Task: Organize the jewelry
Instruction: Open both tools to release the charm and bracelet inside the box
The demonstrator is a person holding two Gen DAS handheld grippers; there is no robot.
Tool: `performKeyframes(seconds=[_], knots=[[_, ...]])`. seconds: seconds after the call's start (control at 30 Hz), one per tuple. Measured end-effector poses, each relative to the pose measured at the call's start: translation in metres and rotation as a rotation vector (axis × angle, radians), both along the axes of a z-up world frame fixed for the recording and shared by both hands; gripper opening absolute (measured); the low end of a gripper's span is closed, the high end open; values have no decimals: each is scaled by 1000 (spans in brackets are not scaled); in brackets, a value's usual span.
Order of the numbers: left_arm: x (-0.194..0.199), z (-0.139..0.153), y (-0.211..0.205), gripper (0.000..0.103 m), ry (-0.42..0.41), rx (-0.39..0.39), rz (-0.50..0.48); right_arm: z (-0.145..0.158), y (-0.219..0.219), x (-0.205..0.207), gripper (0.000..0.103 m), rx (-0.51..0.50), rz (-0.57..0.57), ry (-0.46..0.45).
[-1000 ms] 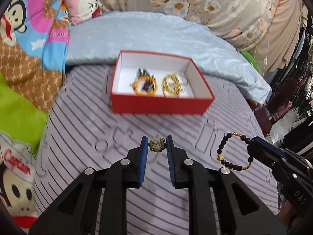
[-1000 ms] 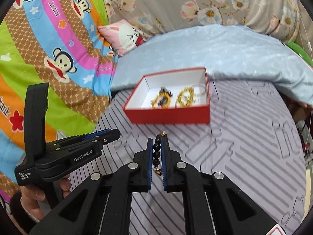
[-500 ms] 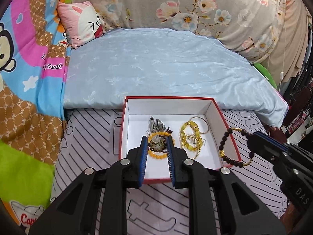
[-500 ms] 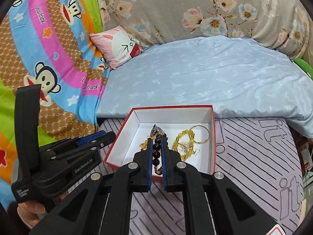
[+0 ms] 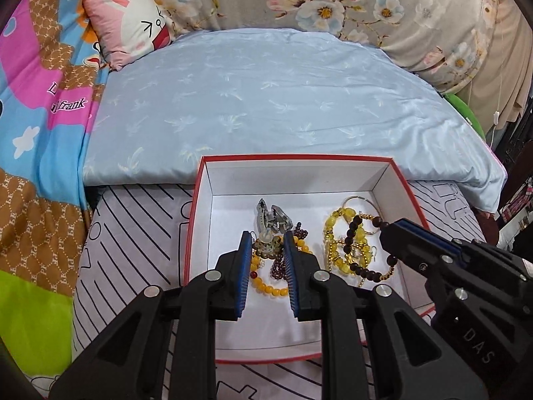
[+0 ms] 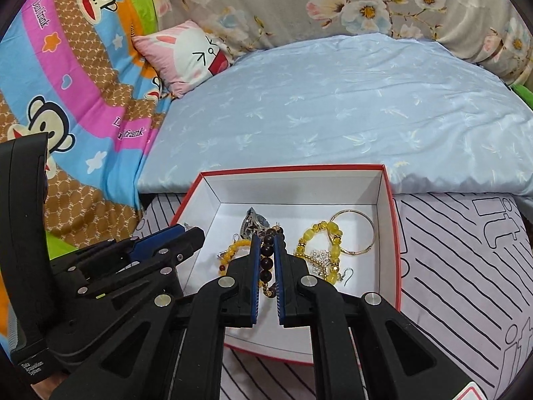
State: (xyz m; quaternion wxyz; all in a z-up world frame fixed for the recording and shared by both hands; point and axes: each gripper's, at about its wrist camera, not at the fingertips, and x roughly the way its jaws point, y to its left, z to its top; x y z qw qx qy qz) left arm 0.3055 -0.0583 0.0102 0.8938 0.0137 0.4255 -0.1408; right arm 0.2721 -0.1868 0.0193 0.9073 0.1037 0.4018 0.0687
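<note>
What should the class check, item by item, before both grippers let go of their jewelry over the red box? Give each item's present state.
1. Left gripper pinches the small flower brooch: ok.
2. Right gripper shut on the dark bead bracelet: ok.
3. Both pieces held over the red box opening: ok.
4. Bare box floor for the drop: not ok, both hang over the amber bracelet and yellow bead bracelet.
5. Height above the box floor: cannot tell.

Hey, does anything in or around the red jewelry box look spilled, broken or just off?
Nothing stands out. The red box sits flat and looks undamaged, jewelry is inside it, and each gripper holds its piece over it: left gripper, right gripper.
</note>
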Motion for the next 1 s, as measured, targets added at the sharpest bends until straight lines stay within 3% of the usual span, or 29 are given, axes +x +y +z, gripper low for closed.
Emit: performKeyframes(seconds=[0.8, 0.83, 0.87, 1.0], knots=[[13, -17, -11, 20, -1, 27, 16, -27, 2, 13, 11, -49, -19, 35], [13, -17, -12, 23, -2, 30, 16, -27, 2, 12, 14, -54, -21, 33], [13, -17, -12, 33, -4, 35, 19, -27, 3, 12, 16, -60, -21, 31], [12, -15, -8, 48, -29, 58, 60, -24, 1, 9, 23, -86, -40, 21]])
